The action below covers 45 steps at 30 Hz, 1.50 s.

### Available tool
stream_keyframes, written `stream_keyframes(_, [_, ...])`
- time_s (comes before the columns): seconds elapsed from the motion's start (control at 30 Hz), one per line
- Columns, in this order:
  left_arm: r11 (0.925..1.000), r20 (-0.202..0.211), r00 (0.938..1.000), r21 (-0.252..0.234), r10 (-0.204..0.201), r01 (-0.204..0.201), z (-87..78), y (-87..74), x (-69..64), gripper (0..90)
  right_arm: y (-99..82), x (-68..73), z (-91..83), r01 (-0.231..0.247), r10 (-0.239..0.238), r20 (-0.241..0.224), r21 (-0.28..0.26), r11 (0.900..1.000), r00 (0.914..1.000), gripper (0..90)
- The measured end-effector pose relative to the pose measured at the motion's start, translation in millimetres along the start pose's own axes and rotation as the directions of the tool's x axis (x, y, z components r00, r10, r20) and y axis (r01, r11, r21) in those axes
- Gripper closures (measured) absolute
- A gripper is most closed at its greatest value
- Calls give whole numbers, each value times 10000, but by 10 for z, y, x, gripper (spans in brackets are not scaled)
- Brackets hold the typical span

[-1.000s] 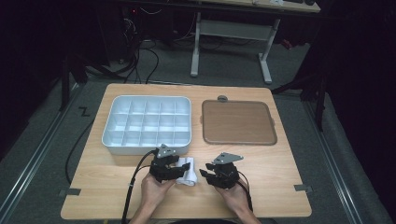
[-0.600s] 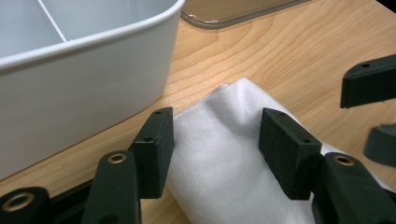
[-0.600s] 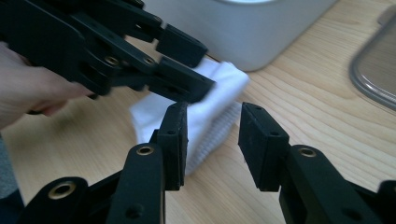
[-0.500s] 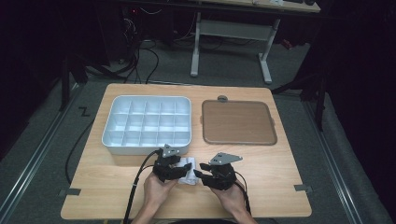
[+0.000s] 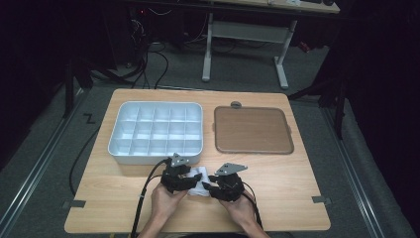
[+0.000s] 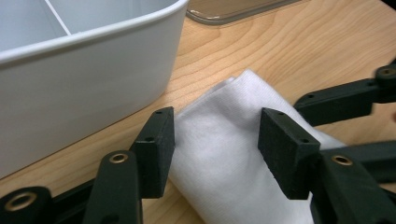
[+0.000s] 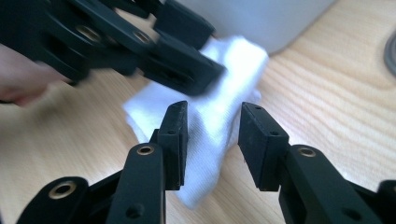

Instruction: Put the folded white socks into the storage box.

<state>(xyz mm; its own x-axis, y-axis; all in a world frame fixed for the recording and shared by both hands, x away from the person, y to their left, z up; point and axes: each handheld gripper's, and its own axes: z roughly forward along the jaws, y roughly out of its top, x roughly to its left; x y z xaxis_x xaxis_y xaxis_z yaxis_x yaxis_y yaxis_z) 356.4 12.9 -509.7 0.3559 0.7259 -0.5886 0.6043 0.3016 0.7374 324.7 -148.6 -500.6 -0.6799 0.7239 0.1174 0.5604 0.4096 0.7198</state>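
A folded white cloth (image 5: 200,181) lies on the wooden table just in front of the white tray. My left gripper (image 5: 194,179) reaches it from the left, and its pads stand apart over the cloth (image 6: 224,116) without pinching it; that gripper (image 6: 217,140) is open. My right gripper (image 5: 208,188) comes in from the right and is open too. In the right gripper view the cloth's (image 7: 233,65) near corner lies between the pads of that gripper (image 7: 210,135), with wood showing beside one pad. The left gripper (image 7: 198,46) sits over the cloth's far part.
A white tray (image 5: 119,148) with several compartments stands close behind the cloth; its wall (image 6: 84,84) is right by the left jaw. A brown flat mat (image 5: 252,130) lies to the tray's right, with a small grey disc (image 5: 236,104) behind it.
My right gripper has edged left, closer to the cloth and the left gripper, so less of the cloth shows between them. The left gripper has stayed put.
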Motion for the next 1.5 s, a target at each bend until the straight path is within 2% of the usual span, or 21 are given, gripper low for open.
stream_keyframes(0.1, [10000, 78, 10000, -77, -46, 47, -57, 16, 25, 479, -34, -42, 18, -179, 179, 23, 128, 9998, 9998, 646])
stream_keyframes(0.27, [9999, 121, 9998, -73, -154, 155, -76, 36, 47, 515, -38, -78, 31, -133, 134, -46, 181, 9997, 9999, 703])
stream_keyframes(0.47, [9997, -72, 9998, 168, 203, -202, 19, -40, 63, 628, -47, -104, 51, -82, 86, -156, 299, 9995, 9998, 787])
stream_keyframes(0.53, [9994, -68, 9996, 195, 272, -271, 34, -43, 62, 645, -52, -118, 62, -69, 74, -146, 318, 9995, 9999, 805])
stream_keyframes(0.7, [9967, -165, 9966, 83, 804, -803, 62, -109, 45, 661, -82, -155, 87, -72, 80, -215, 346, 9994, 9997, 828])
stream_keyframes(0.8, [9982, -130, 9982, 129, 584, -582, 59, -95, 62, 660, -100, -189, 92, -185, 196, -337, 331, 9993, 9992, 831])
stream_keyframes(0.93, [9996, -192, 9994, 39, 274, -274, 39, -59, 49, 623, -99, -187, 89, -150, 159, -305, 315, 9994, 9994, 821])
stream_keyframes(1.03, [9998, -125, 9999, -189, -78, 76, -35, -19, 7, 475, -101, -181, 71, -274, 279, -198, 220, 9994, 9994, 782])
stream_keyframes(1.13, [9998, -160, 9999, -204, 45, -48, -114, -34, -48, 402, -95, -184, 59, -371, 372, -120, 152, 9992, 9992, 759])
stream_keyframes(1.33, [9999, -368, 9993, 33, 99, -97, -83, -109, -43, 391, -41, -180, 1, -357, 357, -80, 24, 9994, 9993, 705])
stream_keyframes(1.5, [9998, -434, 9989, 41, 179, -178, -61, -114, -48, 393, 64, -160, -72, -79, 80, 45, -205, 9998, 10000, 694])
